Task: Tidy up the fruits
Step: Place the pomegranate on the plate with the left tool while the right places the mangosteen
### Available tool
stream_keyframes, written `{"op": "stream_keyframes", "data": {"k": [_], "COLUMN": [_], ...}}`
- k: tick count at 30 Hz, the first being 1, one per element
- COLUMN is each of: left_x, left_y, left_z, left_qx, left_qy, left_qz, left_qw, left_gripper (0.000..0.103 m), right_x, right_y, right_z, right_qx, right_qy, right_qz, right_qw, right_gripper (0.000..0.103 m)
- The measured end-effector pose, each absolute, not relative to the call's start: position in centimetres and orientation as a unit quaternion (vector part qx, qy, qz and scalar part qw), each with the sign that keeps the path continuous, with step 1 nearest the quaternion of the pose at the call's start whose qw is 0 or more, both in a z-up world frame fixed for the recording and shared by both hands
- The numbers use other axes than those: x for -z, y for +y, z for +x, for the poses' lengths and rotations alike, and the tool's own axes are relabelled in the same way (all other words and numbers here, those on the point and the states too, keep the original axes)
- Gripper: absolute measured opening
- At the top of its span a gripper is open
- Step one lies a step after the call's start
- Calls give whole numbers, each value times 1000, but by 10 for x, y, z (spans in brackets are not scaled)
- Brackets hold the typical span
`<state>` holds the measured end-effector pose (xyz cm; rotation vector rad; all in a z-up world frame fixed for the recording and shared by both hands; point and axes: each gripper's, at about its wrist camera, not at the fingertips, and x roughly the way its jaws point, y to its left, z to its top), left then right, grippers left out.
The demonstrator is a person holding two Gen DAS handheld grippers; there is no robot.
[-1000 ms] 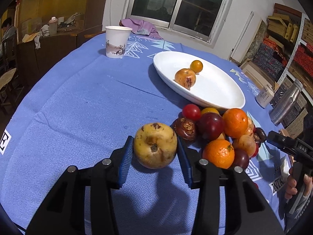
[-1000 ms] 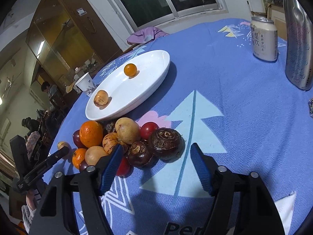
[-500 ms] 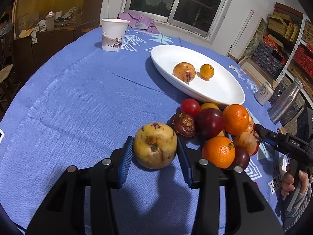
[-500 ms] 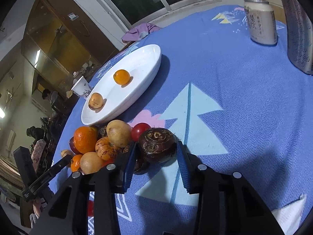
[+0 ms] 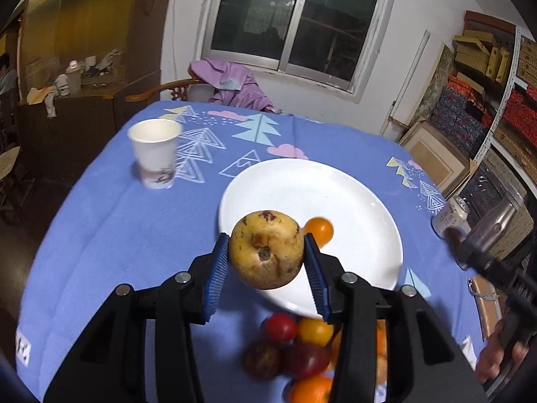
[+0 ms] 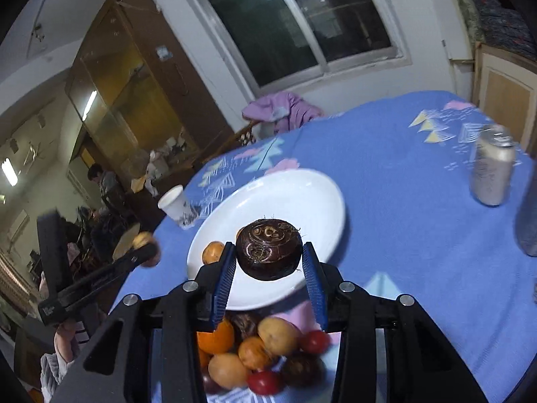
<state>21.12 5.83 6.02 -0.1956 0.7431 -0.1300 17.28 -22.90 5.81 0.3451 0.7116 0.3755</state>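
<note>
Blue pads of the left gripper (image 5: 266,262) pinching a yellow spotted pear (image 5: 266,249), held in the air over the near rim of the white plate (image 5: 352,198). Only in the left wrist view: a small orange fruit (image 5: 319,231) on the plate just right of the pear, paper cup (image 5: 155,151) near the tablecloth's left edge. Only in the right wrist view: a brownish fruit (image 6: 212,252) at the plate's left end, silver can (image 6: 492,168) toward the right edge. Right gripper (image 6: 268,263) clamped on a dark water chestnut (image 6: 268,249), raised above the plate's near rim. Fruit pile (image 6: 261,356) below both, by the near edge. Bare blue tablecloth (image 6: 402,201) between plate and can.
</note>
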Motion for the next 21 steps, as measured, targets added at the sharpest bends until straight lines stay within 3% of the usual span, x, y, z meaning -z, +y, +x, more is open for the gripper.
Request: {"op": "stream_keyframes", "data": {"k": [8,9,11,12,18,21], "left_x": [-12,-12,-14,-17,-40,-43], "left_y": [49,47,46,45,51,54], "left_z": [280,282,280,277,237,198], "left_qx": [69,67,73,67,76,75], "left_qy": [394,398,389,383,361,360], "left_qz": [-118,-113,-116,-113,-108,-81], "left_qw": [909,908,911,914,923,926], "left_gripper": [44,50,67,73,73,73], "right_x": [-12,-12,-15,-19,-55,-70], "right_y": [-180,-180,-181,-183,-201,-215], "right_z": [213,213,209,205,168,133], "right_qx": [-174,-174,-171,-167,-178,-177], "right_qy": [391,391,384,374,321,287], "right_qz": [85,81,79,79,98,97], "right_qw": [900,900,904,909,925,936], "right_gripper": [42,44,59,59,59,64]}}
